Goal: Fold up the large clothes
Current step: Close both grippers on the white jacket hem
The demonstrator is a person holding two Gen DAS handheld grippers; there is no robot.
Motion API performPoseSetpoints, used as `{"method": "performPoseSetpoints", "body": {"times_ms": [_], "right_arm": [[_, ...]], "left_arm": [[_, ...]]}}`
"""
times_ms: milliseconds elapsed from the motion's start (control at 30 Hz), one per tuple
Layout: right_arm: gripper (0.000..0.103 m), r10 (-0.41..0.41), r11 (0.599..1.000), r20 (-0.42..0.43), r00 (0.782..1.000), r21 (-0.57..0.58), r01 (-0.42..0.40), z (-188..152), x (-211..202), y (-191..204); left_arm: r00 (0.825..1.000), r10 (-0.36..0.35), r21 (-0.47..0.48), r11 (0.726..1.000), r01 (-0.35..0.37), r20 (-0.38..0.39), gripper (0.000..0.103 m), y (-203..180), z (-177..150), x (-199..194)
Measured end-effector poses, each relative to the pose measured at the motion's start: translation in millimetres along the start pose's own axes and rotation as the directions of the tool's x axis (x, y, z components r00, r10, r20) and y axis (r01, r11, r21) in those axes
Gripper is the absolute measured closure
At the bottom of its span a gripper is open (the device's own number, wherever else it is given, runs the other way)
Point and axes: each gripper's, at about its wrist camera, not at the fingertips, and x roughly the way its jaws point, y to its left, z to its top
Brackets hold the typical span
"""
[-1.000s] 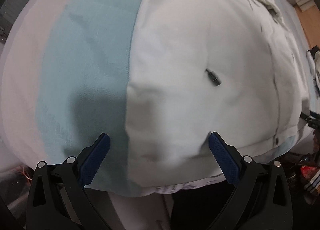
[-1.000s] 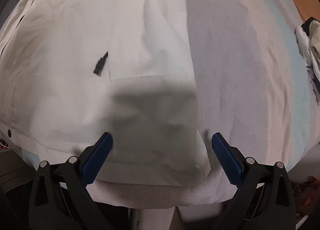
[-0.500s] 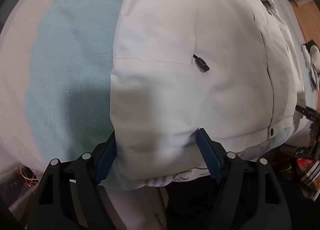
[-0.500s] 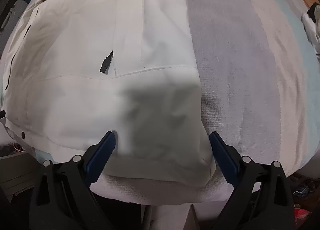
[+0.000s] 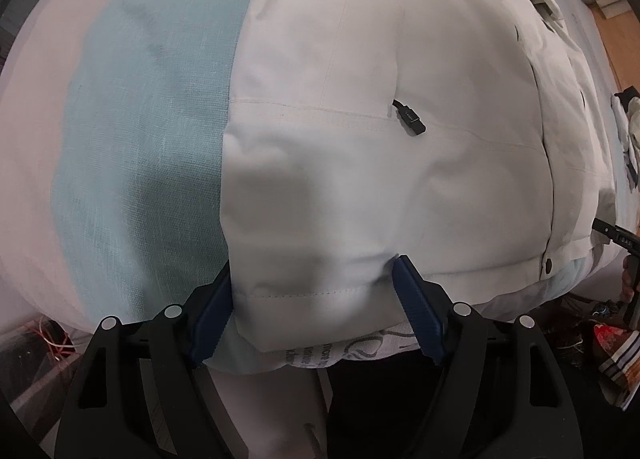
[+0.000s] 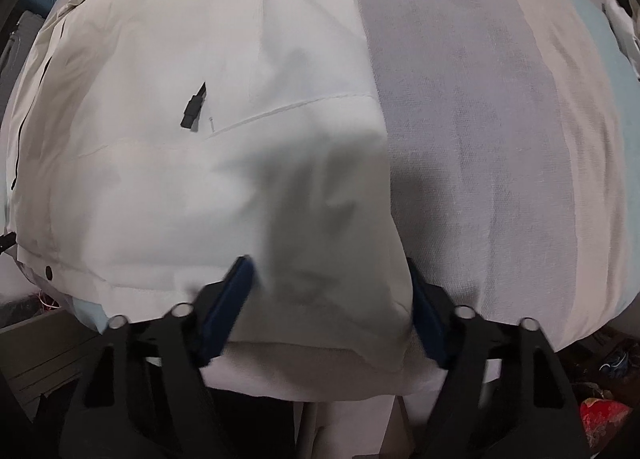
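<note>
- Two grippers are at work at the near hem of a large off-white padded jacket [image 5: 400, 71], which lies spread flat, front up, on a bed cover striped in pale blue and grey [image 5: 132, 147].
- Left gripper [image 5: 312, 299]: its blue-padded jaws are closing round the jacket's near corner on that side; cloth is between them and bunches against the pads, though a firm pinch is not yet plain.
- Right gripper [image 6: 332, 295]: its jaws are also closing, with the opposite hem corner between them. One finger is blurred, so I cannot tell whether the pads bear on the fabric yet.
- Done, as far as shows: the jacket is laid out fairly smooth, its front placket shut and the sides tucked into a neat oblong; the black zip pull [image 5: 409, 117] on the pocket lies flat.
- Left, by my judgement: nearly all of the folding. No crosswise fold is visible; the hem has yet to be lifted and carried toward the collar at the far end, then pressed flat.
</note>
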Motion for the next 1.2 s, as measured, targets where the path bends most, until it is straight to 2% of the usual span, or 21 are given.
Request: {"method": "performPoseSetpoints", "body": {"times_ms": [33, 100, 133, 200, 367, 533, 733, 933, 1100, 1200], "right_arm": [[0.046, -0.002, 1.000, -0.001, 1.000, 0.003, 0.002, -0.7, -1.4, -0.3], [0.055, -0.003, 1.000, -0.007, 1.000, 0.003, 0.003, -0.7, -3.7, -2.9], [0.061, -0.007, 1.000, -0.010, 1.000, 0.003, 0.007, -2.0, -5.2, -1.1], [0.069, -0.024, 1.000, -0.015, 1.000, -0.008, 0.024, -6.9, -8.9, 10.2], [0.088, -0.070, 0.997, -0.024, 0.997, -0.042, 0.069, -6.3, -10.3, 26.8], [0.095, -0.095, 0.995, -0.026, 0.995, -0.042, 0.093, -9.0, -12.9, 37.4], [0.095, -0.122, 0.992, -0.029, 0.992, -0.040, 0.120, -6.4, -6.5, 59.9], [0.096, -0.099, 0.995, -0.043, 0.994, -0.021, 0.098, 0.5, -15.6, 52.5], [0.097, -0.077, 0.997, -0.063, 0.995, -0.026, 0.075, 7.9, -31.7, 46.8], [0.098, -0.051, 0.999, -0.076, 0.996, -0.016, 0.050, 14.4, -40.4, 39.6]], "left_arm": [[1.000, 0.004, -0.002, 1.000, -0.004, -0.004, 0.034, 0.9, 1.0, 0.2], [1.000, -0.004, -0.002, 1.000, 0.004, -0.016, 0.048, 3.0, 0.2, 3.0], [1.000, -0.007, -0.004, 1.000, 0.007, -0.016, 0.051, 3.0, 0.8, 2.2], [1.000, -0.012, 0.003, 1.000, 0.012, -0.016, 0.061, 0.8, 2.8, 1.4], [1.000, -0.008, 0.029, 1.000, 0.008, -0.017, 0.078, -8.8, 5.5, -1.4], [1.000, -0.011, 0.032, 0.999, 0.011, -0.012, 0.083, -10.7, 5.2, -2.8], [1.000, 0.002, 0.037, 0.999, -0.002, -0.001, 0.086, -11.8, 1.2, -6.1], [1.000, 0.025, 0.054, 0.998, -0.025, 0.012, 0.088, -16.9, -1.3, -20.4], [1.000, 0.011, 0.057, 0.998, -0.012, 0.022, 0.096, -25.1, -1.0, -38.5], [0.999, 0.025, 0.081, 0.996, -0.026, 0.023, 0.098, -32.2, -0.5, -47.2]]}}
